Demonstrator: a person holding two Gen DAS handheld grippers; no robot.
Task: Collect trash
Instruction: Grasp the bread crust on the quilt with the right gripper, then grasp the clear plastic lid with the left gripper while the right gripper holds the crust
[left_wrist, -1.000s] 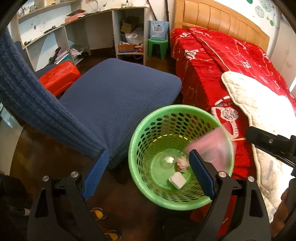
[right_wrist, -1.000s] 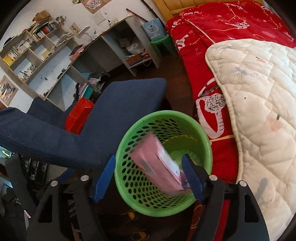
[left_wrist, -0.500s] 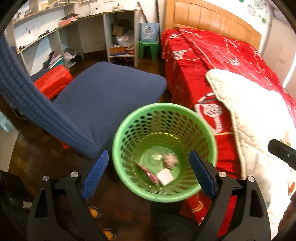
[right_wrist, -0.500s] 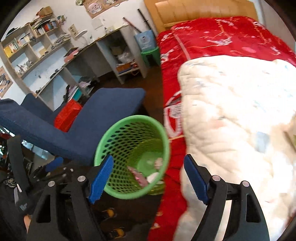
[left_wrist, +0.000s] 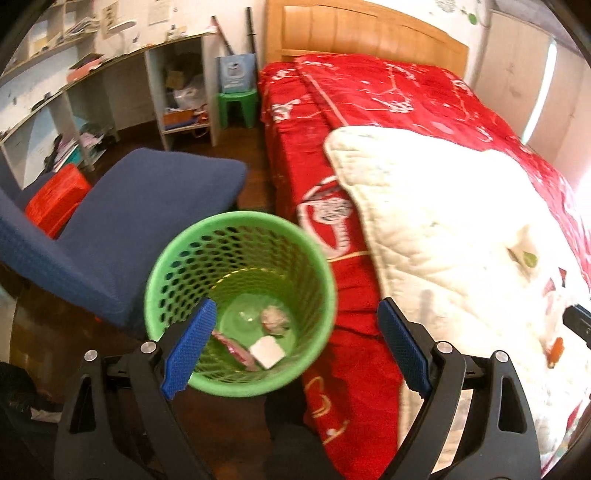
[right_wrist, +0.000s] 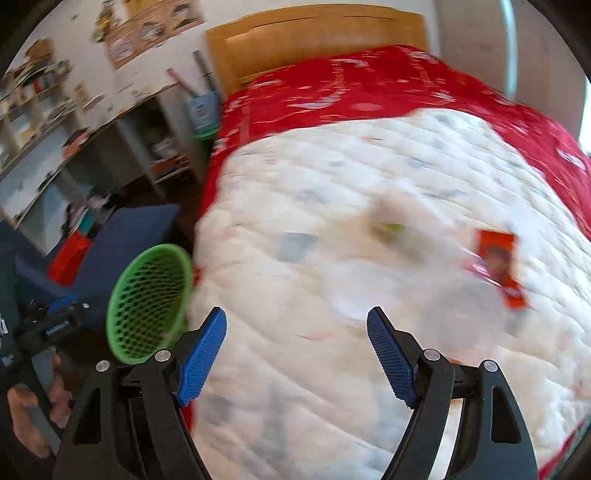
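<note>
Three scraps (left_wrist: 264, 352) in green basket (left_wrist: 240, 227)

Left wrist view: looks steeply down from close above the green mesh basket (left_wrist: 240, 291), beside the bed (left_wrist: 369, 110).
Right wrist view: angled down, close over the white quilt (right_wrist: 332, 229), blurred.
Shared: basket, quilt, blue chair (left_wrist: 147, 210), shelves.

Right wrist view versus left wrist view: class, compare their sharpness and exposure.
Right wrist view: motion-smeared throughout, the white quilt and red wrapper streaked. Left wrist view: sharper, green basket only slightly soft, but the quilt blown out by glare at right.
</note>
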